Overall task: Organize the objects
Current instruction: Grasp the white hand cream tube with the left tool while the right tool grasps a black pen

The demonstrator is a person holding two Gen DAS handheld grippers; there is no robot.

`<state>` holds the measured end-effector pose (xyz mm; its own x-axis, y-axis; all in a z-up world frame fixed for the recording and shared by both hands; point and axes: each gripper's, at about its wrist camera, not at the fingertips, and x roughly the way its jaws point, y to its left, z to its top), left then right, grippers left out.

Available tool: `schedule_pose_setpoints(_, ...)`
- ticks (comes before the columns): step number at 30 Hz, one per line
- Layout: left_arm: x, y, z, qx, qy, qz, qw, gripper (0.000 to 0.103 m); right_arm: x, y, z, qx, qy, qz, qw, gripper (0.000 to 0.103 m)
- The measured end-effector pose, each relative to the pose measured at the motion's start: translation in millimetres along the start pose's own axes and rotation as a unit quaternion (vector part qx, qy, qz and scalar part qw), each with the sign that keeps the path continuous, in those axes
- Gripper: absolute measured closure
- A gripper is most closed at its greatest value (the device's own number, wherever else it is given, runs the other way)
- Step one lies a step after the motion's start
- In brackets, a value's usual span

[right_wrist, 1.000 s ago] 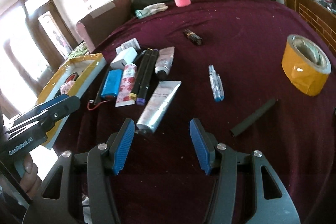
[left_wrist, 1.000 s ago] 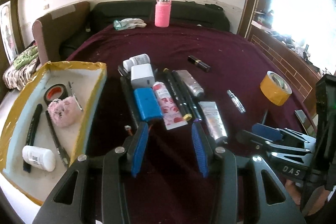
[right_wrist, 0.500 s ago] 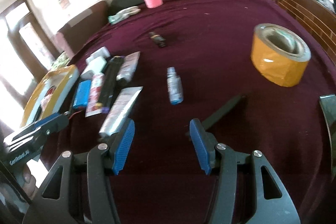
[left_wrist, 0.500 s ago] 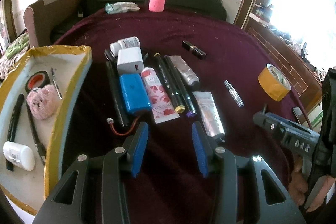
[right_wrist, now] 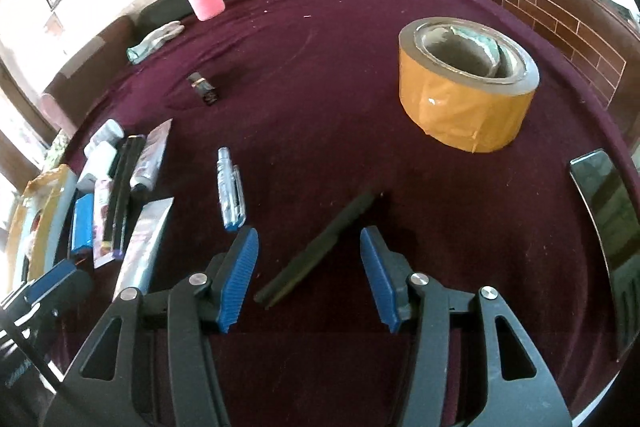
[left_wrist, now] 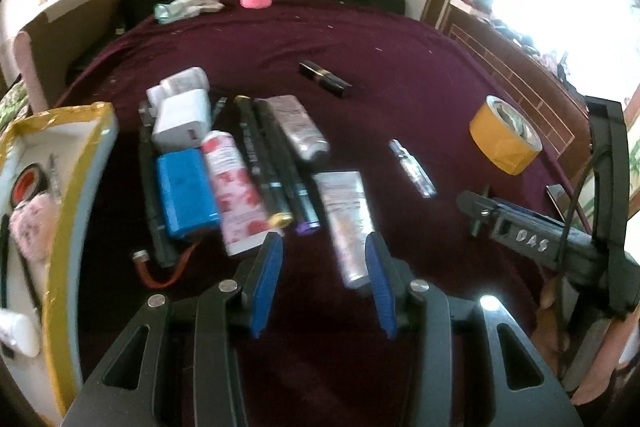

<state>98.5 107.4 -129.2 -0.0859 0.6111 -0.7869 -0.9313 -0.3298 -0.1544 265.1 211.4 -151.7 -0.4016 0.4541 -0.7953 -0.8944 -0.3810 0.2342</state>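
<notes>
Black and slim, the stick [right_wrist: 320, 247] lies on the maroon cloth [right_wrist: 320, 67] between your right gripper's [right_wrist: 308, 277] closing, still empty jaws, so you seem mid-reach; next, lower and pinch it, while your left gripper [left_wrist: 322, 283] hangs half-open, empty.

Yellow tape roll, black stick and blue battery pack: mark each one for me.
Yellow tape roll [right_wrist: 464, 111]: right wrist view, on its outer side wall.
Black stick [right_wrist: 320, 247]: right wrist view, mid-length, between the open fingers.
Blue battery pack [left_wrist: 186, 193]: left wrist view, centre of its top face.
</notes>
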Motion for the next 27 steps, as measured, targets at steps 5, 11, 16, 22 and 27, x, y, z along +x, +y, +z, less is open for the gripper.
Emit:
schedule_pose_setpoints(5, 20.2, -16.8, 8.5, 0.015, 0.025, -0.016, 0.9994, 0.065, -2.9, 6.6, -7.0, -0.028, -0.014, -0.032, 0.999, 0.062)
schedule_pose_setpoints(11, 31.3, -28.4, 6.1, 0.038, 0.043, -0.004, 0.9984, 0.066, -8.0, 2.8, -13.2, -0.032, -0.031, -0.047, 0.998, 0.084)
schedule_pose_setpoints(16, 33.4, -27.5, -2.0, 0.049, 0.052, 0.020, 0.9973, 0.080, -6.7, 2.2, -12.5, -0.033, -0.031, -0.025, 0.999, 0.094)
schedule_pose_setpoints(22, 14.0, -15.5, -19.1, 0.041, 0.064, 0.000, 0.9971, 0.080, -9.0, 2.0, -17.6, -0.044, -0.012, 0.029, 0.999, 0.094)
schedule_pose_setpoints(27, 8.0, -7.1, -26.7, 0.025, 0.080, -0.018, 0.9964, 0.079, -11.8, 7.4, -29.6, -0.054, -0.009, 0.063, 0.997, 0.094)
